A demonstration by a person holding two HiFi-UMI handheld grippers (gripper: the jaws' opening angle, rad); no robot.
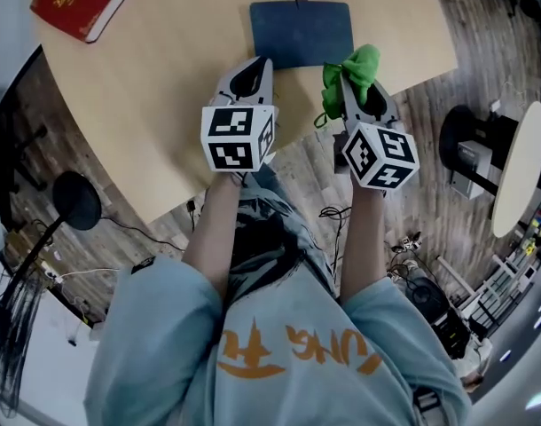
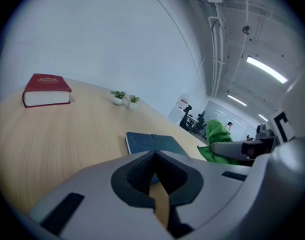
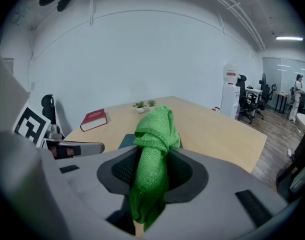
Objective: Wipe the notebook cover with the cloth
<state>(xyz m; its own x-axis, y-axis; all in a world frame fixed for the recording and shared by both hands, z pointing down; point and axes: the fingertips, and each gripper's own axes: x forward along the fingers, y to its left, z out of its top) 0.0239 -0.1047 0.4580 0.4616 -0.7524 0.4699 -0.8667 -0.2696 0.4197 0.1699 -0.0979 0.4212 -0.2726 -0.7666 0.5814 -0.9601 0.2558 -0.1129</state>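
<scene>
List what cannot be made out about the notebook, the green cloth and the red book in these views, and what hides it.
1. The notebook: in the right gripper view, the green cloth and the right gripper cover nearly all of it.
2. Its near edge: in the left gripper view, behind the left gripper.
3. The red book: in the head view, cut by the top edge; cover print too small to read.
4. The cloth's lower end: buried between the shut jaws.

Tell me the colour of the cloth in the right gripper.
Bright green cloth; clearest in the right gripper view.
</scene>
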